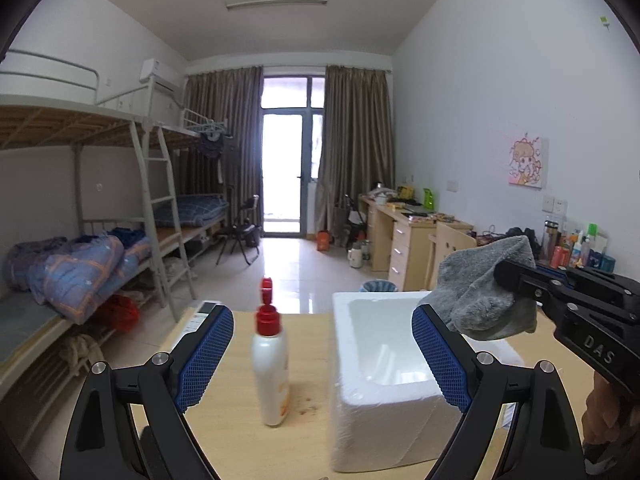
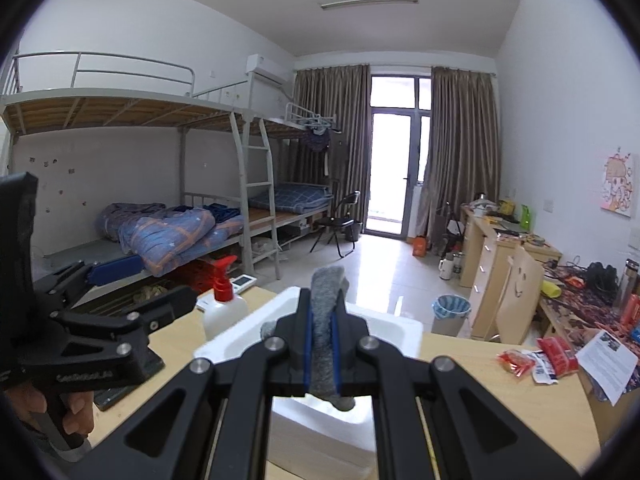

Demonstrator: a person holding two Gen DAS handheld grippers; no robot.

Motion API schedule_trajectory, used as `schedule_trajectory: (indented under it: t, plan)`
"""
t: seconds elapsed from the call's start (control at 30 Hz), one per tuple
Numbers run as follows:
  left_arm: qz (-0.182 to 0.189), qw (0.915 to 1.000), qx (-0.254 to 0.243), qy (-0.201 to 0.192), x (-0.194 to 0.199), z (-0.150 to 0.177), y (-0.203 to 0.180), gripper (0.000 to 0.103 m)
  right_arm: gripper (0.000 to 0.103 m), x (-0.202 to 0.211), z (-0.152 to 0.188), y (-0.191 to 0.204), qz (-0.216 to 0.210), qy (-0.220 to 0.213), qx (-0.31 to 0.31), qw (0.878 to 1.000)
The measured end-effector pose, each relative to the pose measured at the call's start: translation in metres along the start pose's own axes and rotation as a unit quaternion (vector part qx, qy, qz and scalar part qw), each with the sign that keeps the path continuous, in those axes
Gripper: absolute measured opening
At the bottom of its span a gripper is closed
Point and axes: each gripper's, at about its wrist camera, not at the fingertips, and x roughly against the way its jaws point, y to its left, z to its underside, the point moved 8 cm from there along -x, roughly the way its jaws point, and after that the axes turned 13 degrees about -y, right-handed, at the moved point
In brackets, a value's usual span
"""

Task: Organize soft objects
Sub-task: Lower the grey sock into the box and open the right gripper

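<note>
**A:** What does the right gripper (image 2: pixel 322 332) have hold of?

**B:** Its black jaws with blue pads are clamped together on a soft grey knitted sock (image 2: pixel 326 320). Both ends of the fabric stick out of the pinch, one end rising above the fingertips and one hanging below. The left wrist view shows the same grey bundle (image 1: pixel 486 292) bunched in the closed tip.

**A:** And where is it, measured against the box?

**B:** It hangs above the white rectangular foam box (image 1: pixel 380 396), near the box's right rim, clear of the hollow and touching nothing. The box interior that shows looks bare.

**A:** The left gripper (image 1: pixel 322 364)?

**B:** Its jaws stand wide apart and carry nothing. In its own view, a white plastic bottle with a red flip cap (image 1: pixel 270 364) stands between the spread blue pads, just left of the box, but neither pad touches it. Both sit on the pale wooden tabletop (image 1: pixel 308 336).

**A:** So how far along is the tidying?

**B:** Early, by my reading. One sock is lifted and carried to the box, not yet dropped in. Lowering and releasing it remain. Right of the box lie red snack wrappers (image 2: pixel 536 360) and a paper sheet; no other soft item shows on the table.
</note>
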Motion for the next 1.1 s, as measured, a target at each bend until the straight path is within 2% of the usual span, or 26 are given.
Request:
schedule_trajectory:
  t: [0.33,0.87,0.93,1.0,1.07,1.1]
  plan:
    - [-0.018,0.9998,0.005,0.000,0.011,0.004,0.021,0.092,0.010,-0.014,0.006,0.007,-0.001,0.008,-0.002,1.000]
    - [0.002,1.0000,0.007,-0.003,0.011,0.009,0.014,0.092,0.011,-0.034,0.024,-0.001,0.014,0.039,-0.017,0.999]
    - [0.002,1.0000,0.007,-0.003,0.010,0.010,0.014,0.092,0.019,-0.036,0.027,-0.003,0.014,0.045,-0.025,0.999]
    - [0.002,1.0000,0.008,-0.002,0.010,0.010,0.014,0.092,0.048,-0.038,0.027,-0.004,0.008,0.049,-0.034,0.998]
    - [0.001,0.9999,0.011,-0.002,0.010,0.010,0.015,0.092,0.057,-0.037,0.027,-0.004,0.009,0.048,-0.039,0.998]
    - [0.000,0.9999,0.013,-0.002,0.010,0.010,0.015,0.092,0.057,-0.036,0.027,-0.004,0.008,0.047,-0.039,0.998]
